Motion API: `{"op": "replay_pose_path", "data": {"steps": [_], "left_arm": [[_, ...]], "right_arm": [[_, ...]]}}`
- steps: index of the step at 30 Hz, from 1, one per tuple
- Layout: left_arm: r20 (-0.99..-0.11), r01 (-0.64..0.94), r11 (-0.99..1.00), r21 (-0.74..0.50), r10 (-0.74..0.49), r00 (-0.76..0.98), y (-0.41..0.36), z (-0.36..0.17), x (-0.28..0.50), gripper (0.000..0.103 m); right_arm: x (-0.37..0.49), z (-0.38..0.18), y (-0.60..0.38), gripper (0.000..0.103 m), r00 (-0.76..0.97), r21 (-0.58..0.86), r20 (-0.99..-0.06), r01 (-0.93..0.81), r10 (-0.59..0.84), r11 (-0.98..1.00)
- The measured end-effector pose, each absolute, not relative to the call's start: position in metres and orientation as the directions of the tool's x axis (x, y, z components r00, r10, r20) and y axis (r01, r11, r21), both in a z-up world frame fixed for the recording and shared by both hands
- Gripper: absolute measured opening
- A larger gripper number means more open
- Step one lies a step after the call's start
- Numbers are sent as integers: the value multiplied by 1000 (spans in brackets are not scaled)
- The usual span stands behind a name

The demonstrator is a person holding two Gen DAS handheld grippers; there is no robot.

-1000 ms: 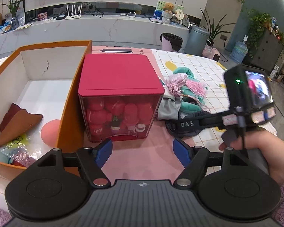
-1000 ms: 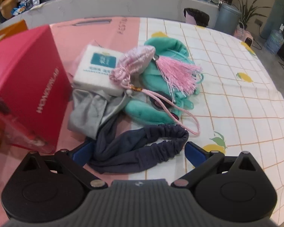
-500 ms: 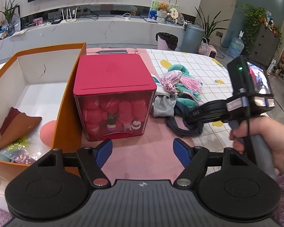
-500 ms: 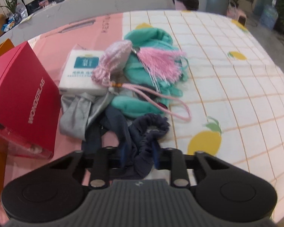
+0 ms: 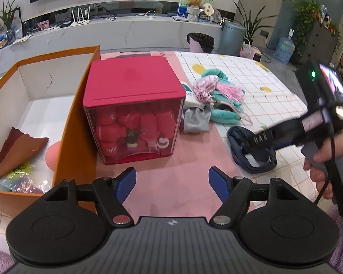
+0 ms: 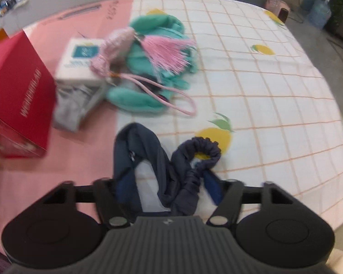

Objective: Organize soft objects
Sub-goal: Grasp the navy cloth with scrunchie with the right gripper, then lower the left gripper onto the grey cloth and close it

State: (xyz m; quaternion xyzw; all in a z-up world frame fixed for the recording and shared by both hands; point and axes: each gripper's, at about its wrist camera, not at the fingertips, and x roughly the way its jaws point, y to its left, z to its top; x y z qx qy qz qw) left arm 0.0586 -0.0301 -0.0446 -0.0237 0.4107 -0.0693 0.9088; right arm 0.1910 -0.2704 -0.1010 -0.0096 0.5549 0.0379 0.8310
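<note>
Navy headband (image 6: 171,171), lemon-print checked cloth (image 6: 263,91)

Bare pink mat (image 5: 171,182) lies open ahead of the left gripper (image 5: 172,183), up to the red-lidded cube (image 5: 135,105). The cube stands tight against the orange box's wall (image 5: 80,123), leaving no gap there. On the cube's right, the tissue pack (image 6: 80,61), grey cloth (image 6: 73,111) and teal plush (image 6: 148,73) crowd together; checked cloth (image 6: 274,91) beyond is free.

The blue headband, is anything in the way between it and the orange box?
Yes. The red cube box stands on the pink mat between the blue headband at the right claw and the orange box. It must go over or around.
</note>
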Motion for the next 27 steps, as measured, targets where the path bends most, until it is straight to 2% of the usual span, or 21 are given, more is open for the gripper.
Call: {"op": "replay_pose_path", "data": {"steps": [1,2,4,12,15,17,18,19,20,25,27], "left_arm": [[-745,109,989,-96,-144,651,-31,-46,58,85],[-748,111,989,-93,-143,648,-31,-47,58,85],[-752,112,990,-89,-140,644,-33,-49,58,85],[-764,128,989,-72,-137,630,-38,-54,57,85],[-765,132,989,-67,-135,630,-40,-54,55,85],[-764,135,989,-59,-132,632,-42,-54,54,85],[-763,138,989,-55,-130,633,-42,-54,53,85],[-763,138,989,-50,-127,633,-43,-54,53,85],[-764,135,990,-44,-121,634,-45,-53,53,85],[-746,129,992,-1,-87,661,-55,-51,50,85],[-723,129,990,52,-51,689,-64,-51,46,85]], "right_arm": [[192,-100,-269,88,386,51,-920,-76,76,996],[192,-100,-267,93,385,70,-918,-77,94,995],[193,-104,-264,94,365,87,-925,-77,110,993],[195,-120,-246,93,341,-4,-940,-115,36,993],[195,-117,-245,81,364,9,-930,-130,56,991],[193,-112,-242,55,379,5,-923,-151,62,989],[193,-110,-241,47,387,2,-920,-165,67,986],[193,-108,-240,30,394,-2,-917,-177,69,984],[193,-107,-240,20,398,-1,-915,-181,72,983],[192,-82,-258,18,467,53,-877,-141,114,989],[190,-65,-266,18,513,62,-850,-123,117,991]]}}
